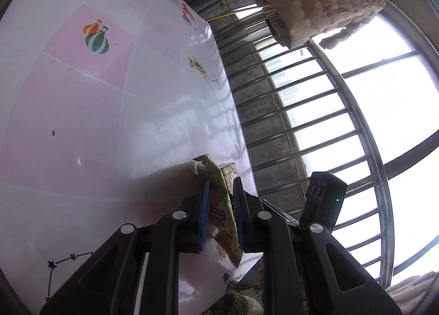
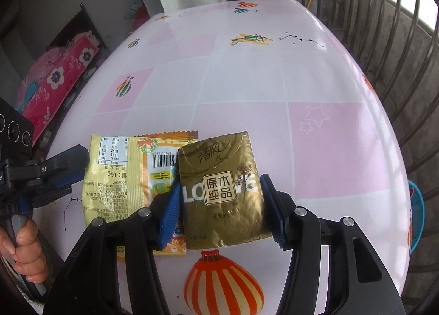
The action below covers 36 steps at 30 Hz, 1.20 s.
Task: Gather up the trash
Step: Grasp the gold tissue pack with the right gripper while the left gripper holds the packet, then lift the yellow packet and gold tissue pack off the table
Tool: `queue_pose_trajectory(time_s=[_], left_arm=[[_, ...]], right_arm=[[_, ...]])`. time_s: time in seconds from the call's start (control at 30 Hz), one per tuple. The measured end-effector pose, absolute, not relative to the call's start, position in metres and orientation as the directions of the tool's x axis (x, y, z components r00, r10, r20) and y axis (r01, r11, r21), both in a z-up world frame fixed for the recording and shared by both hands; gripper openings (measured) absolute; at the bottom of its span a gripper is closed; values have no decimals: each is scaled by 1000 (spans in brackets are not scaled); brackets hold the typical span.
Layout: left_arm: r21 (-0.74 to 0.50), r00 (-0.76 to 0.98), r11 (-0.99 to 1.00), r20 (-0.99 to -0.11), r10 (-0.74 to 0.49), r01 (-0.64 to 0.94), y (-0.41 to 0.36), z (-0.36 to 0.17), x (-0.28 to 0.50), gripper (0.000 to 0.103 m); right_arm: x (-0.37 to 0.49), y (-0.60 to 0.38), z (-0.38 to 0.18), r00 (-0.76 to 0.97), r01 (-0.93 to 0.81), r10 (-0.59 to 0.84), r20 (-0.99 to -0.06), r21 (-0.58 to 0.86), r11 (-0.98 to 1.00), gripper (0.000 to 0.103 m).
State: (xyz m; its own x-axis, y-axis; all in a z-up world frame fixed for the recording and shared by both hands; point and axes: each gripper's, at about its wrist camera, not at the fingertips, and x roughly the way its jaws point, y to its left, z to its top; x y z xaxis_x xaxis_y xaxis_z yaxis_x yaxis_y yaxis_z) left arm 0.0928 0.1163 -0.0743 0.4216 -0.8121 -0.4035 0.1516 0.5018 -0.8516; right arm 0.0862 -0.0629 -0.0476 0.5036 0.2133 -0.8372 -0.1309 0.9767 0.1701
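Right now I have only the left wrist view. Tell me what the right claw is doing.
Observer: The right claw straddles a gold tissue packet, with its pads against both sides.
Operator: Report how that packet lies against my wrapper.
Observer: It overlaps the right end of the yellow snack wrapper, which lies flat on the pink tablecloth.
Operator: Say where my left claw has it.
Observer: The left claw pinches the wrapper's left edge, the end opposite the packet.

Beyond the wrapper (image 2: 129,178) and tissue pack (image 2: 223,191), tabletop (image 2: 247,90) lies open.
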Motion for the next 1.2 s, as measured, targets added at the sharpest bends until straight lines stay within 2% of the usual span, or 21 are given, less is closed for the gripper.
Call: queue_pose_trajectory(time_s=[0.1, 0.23, 0.4, 0.7, 0.93, 1.2], left_arm=[[-818, 431, 553, -446, -784, 160, 111, -71, 98, 15], [-865, 374, 485, -411, -831, 127, 103, -83, 102, 15], [-836, 361, 529, -453, -815, 146, 88, -83, 100, 15], [-653, 421, 737, -628, -655, 174, 87, -74, 97, 10], [-557, 462, 790, -647, -606, 256, 78, -56, 91, 7], [-418, 482, 841, -689, -540, 344, 53, -39, 87, 6]], right_arm=[[84, -64, -47, 512, -119, 213, -832, 177, 977, 52], [84, -59, -49, 520, -118, 216, -827, 181, 976, 52], [84, -63, -48, 522, -118, 238, -819, 207, 971, 52], [78, -72, -49, 526, -111, 270, -806, 250, 962, 52], [78, -99, -46, 515, -43, 353, -781, 388, 921, 51], [66, -125, -45, 541, 31, 367, -756, 454, 890, 51]])
